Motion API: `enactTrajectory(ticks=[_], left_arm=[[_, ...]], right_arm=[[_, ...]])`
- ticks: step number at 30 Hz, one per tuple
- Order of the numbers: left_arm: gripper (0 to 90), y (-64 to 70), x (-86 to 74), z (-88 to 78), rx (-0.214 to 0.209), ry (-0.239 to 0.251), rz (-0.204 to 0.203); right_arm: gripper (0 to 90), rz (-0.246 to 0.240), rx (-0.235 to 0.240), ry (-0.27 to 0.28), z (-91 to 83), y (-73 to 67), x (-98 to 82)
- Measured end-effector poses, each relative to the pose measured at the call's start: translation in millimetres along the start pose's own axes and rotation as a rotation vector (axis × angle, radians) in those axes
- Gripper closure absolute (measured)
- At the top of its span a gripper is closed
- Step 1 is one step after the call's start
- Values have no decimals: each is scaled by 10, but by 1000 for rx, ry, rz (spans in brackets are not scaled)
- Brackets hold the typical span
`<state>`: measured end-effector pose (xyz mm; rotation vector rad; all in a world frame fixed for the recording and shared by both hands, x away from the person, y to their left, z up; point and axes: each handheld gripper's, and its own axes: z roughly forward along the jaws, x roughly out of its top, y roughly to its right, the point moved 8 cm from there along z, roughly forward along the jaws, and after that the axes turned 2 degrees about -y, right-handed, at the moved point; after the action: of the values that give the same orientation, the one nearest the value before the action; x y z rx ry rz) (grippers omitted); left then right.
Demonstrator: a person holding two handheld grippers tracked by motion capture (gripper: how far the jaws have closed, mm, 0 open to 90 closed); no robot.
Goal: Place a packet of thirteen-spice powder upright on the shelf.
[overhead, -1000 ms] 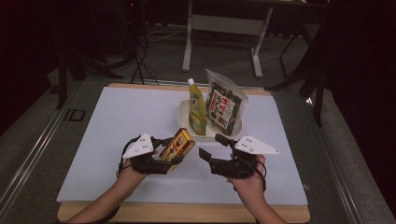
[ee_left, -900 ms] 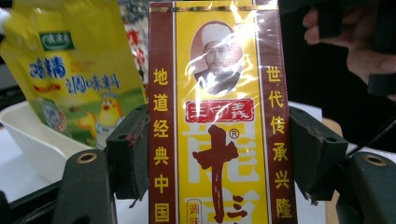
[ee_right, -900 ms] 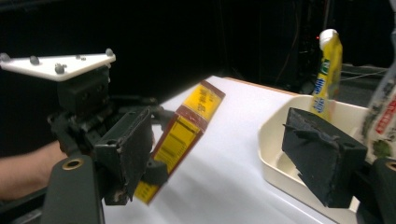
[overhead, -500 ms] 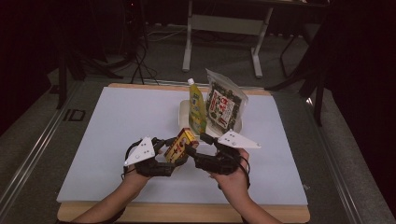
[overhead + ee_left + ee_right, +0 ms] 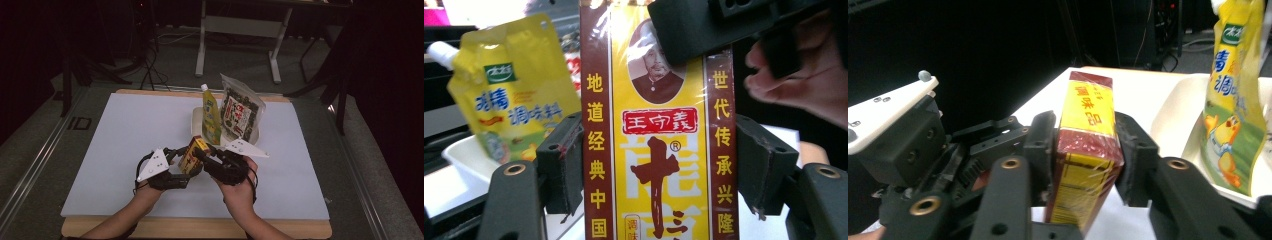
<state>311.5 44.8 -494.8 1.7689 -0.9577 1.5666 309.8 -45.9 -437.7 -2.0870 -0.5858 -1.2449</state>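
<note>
A yellow and dark red box [image 5: 192, 152] with Chinese print stands upright above the white mat, held between both hands. In the left gripper view, my left gripper [image 5: 659, 165] is shut on the box [image 5: 659, 150], one pad pressed against each long side. My right gripper [image 5: 1085, 150] has just been closing its jaws, and both pads now sit against the upper part of the box [image 5: 1088, 145]. In the high view the left gripper [image 5: 186, 164] and right gripper [image 5: 202, 156] meet at the box from opposite sides.
A white tray [image 5: 197, 122] behind the box holds a yellow spouted pouch [image 5: 211, 117] and a dark printed snack bag [image 5: 239, 112], both standing. The white mat [image 5: 125, 135] lies on a wooden table. Dark floor and stand legs lie beyond.
The right gripper has moved left to the box and its jaws have closed around the box's upper part. The left gripper kept its hold, with the box now more upright.
</note>
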Motion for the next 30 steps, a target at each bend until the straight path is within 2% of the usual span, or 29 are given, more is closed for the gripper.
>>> enactTrajectory(ticks=[4,7,9,12,13,16,20,24,27,30], left_arm=[[269,-24,-20,17,-3,-35,-46],[214,-47,-12,15,9,-44,-62],[175,-69,-4,10,31,-51,-60],[156,-84,3,5,35,-57,-60],[147,-87,-1,3,22,-65,-75],[142,-101,-25,-14,24,-72,-80],[99,-152,-70,-58,51,-93,-85],[74,-209,-78,-121,65,-94,-108],[75,-242,-94,-166,80,-95,-118],[75,-300,-184,-278,100,-119,-120]], right_arm=[[675,-36,-19,-18,54,-46,-1],[675,-40,-26,-25,95,-48,8],[675,-49,-35,-21,115,-43,22],[675,-56,-47,-17,139,-28,40],[675,-61,-53,-16,148,-22,43],[675,-75,-77,2,169,10,68],[675,-104,-119,23,210,79,106],[675,-145,-161,43,247,117,155],[675,-153,-179,64,287,143,212],[675,-146,-195,78,345,177,269]])
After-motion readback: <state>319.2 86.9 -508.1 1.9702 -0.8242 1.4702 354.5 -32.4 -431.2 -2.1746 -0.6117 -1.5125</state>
